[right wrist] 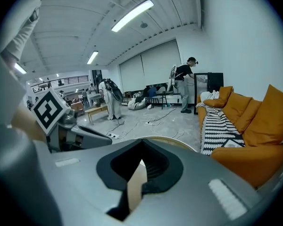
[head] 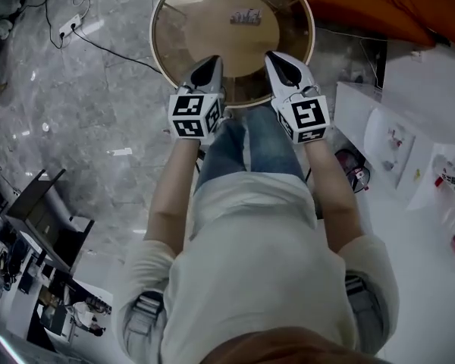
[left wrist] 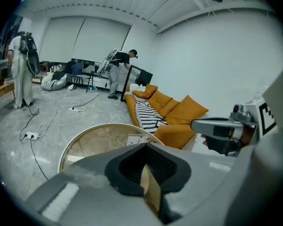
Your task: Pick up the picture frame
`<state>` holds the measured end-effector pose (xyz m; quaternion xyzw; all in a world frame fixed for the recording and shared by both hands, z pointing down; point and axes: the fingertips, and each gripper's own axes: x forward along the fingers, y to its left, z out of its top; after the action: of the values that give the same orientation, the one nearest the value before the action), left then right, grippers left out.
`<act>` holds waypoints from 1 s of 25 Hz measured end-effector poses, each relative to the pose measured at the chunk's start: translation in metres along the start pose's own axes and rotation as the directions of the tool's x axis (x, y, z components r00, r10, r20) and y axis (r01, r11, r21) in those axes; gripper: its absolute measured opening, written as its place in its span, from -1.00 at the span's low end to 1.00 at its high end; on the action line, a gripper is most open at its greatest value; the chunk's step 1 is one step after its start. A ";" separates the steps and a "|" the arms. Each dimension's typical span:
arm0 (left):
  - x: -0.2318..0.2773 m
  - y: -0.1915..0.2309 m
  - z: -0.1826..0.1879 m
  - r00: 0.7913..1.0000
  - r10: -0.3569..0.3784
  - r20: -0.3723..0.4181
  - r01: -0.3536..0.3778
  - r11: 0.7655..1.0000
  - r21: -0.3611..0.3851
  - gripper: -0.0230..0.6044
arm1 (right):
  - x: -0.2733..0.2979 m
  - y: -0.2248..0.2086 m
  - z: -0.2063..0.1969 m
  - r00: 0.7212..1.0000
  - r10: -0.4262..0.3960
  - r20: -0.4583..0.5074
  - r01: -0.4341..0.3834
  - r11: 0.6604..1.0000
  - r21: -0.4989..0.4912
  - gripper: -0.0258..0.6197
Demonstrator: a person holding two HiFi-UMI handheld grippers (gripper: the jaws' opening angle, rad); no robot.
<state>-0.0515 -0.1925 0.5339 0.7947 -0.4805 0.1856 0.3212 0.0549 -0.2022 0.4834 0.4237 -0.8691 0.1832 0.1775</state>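
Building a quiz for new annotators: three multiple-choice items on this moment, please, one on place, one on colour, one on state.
1. Where is the picture frame? A on the round table; B on a shelf; C in a box.
2. What colour is the sofa? A grey; B orange; C green.
3. How do the left tongs and right tongs stand? A both wide open; B one clamped on the frame; C both shut, empty.
Answers: A, the head view shows it on the table; B, its cushions are orange; C, each gripper view shows jaws together, nothing between.
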 end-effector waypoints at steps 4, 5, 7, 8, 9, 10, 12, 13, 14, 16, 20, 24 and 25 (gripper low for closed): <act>0.038 0.013 -0.027 0.998 0.012 -0.062 -0.012 1.000 0.002 -0.92 | 0.026 -0.020 -0.032 0.999 0.010 -0.045 -0.009 1.000 0.029 -0.92; 0.046 0.017 -0.033 0.997 0.017 -0.076 -0.017 1.000 -0.005 -0.93 | 0.032 -0.025 -0.040 0.998 0.014 -0.056 -0.012 0.999 0.038 -0.92; 0.062 0.026 -0.043 0.995 0.026 -0.096 -0.029 0.999 -0.023 -0.93 | 0.044 -0.034 -0.055 0.997 0.021 -0.077 -0.018 0.999 0.044 -0.92; 0.070 0.030 -0.047 0.994 0.030 -0.103 -0.034 0.999 -0.032 -0.93 | 0.050 -0.039 -0.061 0.996 0.024 -0.087 -0.021 0.999 0.043 -0.92; 0.077 0.034 -0.050 0.994 0.034 -0.108 -0.038 0.999 -0.039 -0.93 | 0.057 -0.044 -0.067 0.995 0.027 -0.095 -0.023 0.999 0.040 -0.92; 0.084 0.037 -0.052 0.993 0.035 -0.113 -0.041 0.998 -0.043 -0.92 | 0.063 -0.049 -0.073 0.994 0.027 -0.104 -0.024 0.999 0.038 -0.92; 0.098 0.043 -0.057 0.991 0.037 -0.125 -0.043 0.998 -0.045 -0.92 | 0.075 -0.058 -0.085 0.992 0.030 -0.122 -0.025 0.999 0.039 -0.92; 0.105 0.046 -0.060 0.991 0.039 -0.131 -0.045 0.998 -0.046 -0.93 | 0.082 -0.062 -0.091 0.991 0.032 -0.131 -0.027 0.999 0.039 -0.92; 0.112 0.050 -0.062 0.990 0.040 -0.136 -0.047 0.998 -0.048 -0.92 | 0.088 -0.066 -0.097 0.989 0.034 -0.140 -0.029 0.999 0.039 -0.92; 0.126 0.055 -0.067 0.988 0.040 -0.148 -0.048 0.997 -0.052 -0.92 | 0.101 -0.075 -0.108 0.987 0.039 -0.155 -0.034 0.999 0.039 -0.92; 0.152 0.063 -0.077 0.984 0.035 -0.174 -0.043 0.998 -0.042 -0.92 | 0.124 -0.086 -0.126 0.982 0.057 -0.179 -0.051 0.998 0.037 -0.92; 0.172 0.069 -0.088 0.978 0.030 -0.206 -0.037 0.999 -0.029 -0.92 | 0.143 -0.090 -0.143 0.974 0.084 -0.211 -0.082 0.996 0.017 -0.87; 0.176 0.070 -0.091 0.977 0.029 -0.211 -0.036 0.999 -0.027 -0.91 | 0.147 -0.091 -0.147 0.973 0.085 -0.216 -0.084 0.996 0.011 -0.85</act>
<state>-0.0295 -0.2668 0.7298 0.7576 -0.4596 0.2663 0.3793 0.0657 -0.2845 0.6945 0.3641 -0.8617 0.2364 0.2627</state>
